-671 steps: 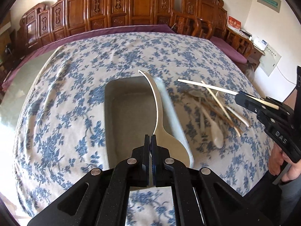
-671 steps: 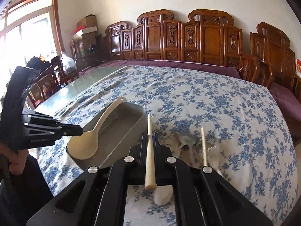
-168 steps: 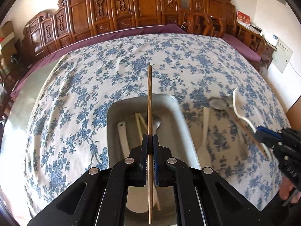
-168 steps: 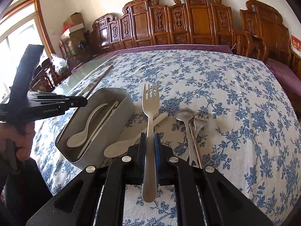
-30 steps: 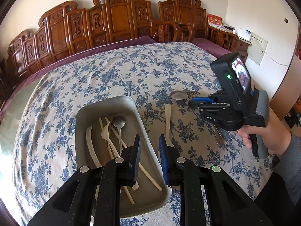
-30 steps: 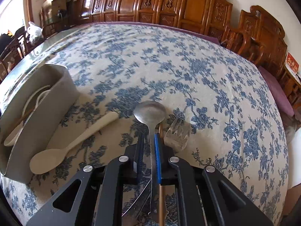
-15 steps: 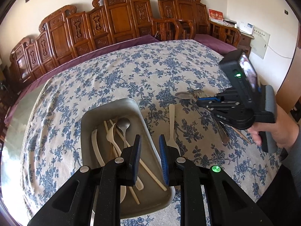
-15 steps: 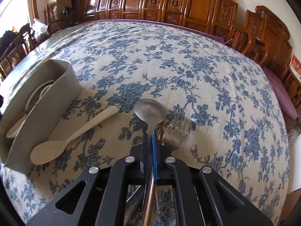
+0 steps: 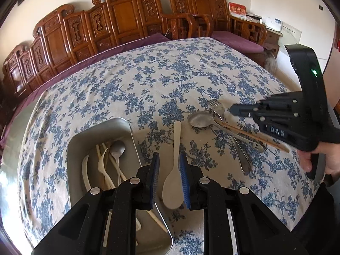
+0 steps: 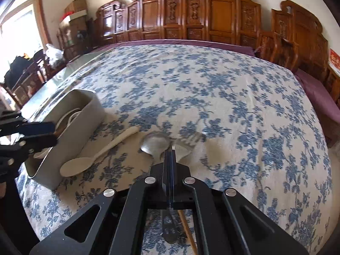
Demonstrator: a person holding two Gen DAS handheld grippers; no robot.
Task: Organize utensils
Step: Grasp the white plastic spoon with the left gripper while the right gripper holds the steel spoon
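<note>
Left gripper (image 9: 169, 177): fingers apart, nothing clamped, hovering above the cream spoon's bowl.
Cream spoon (image 9: 174, 167): flat on the surface, bowl toward the camera, just right of the grey bin, apart from the fingers.
Grey bin (image 9: 127, 127): on the surface at left, holding pale spoons, a metal spoon (image 9: 116, 148) and chopsticks.
Right gripper (image 10: 171, 148): fingers pressed together, empty, lifted over the metal pile.
Metal pile: a spoon (image 10: 155, 142), a fork (image 10: 187, 144) and a brown chopstick (image 10: 187, 229) lie crossed on the surface, right of the cream spoon.
Right hand (image 9: 327, 159): wraps the handle at the right edge.
Surface (image 9: 148, 80): blue floral cloth.
Far side: carved wooden chairs (image 10: 212, 14) along the wall.
</note>
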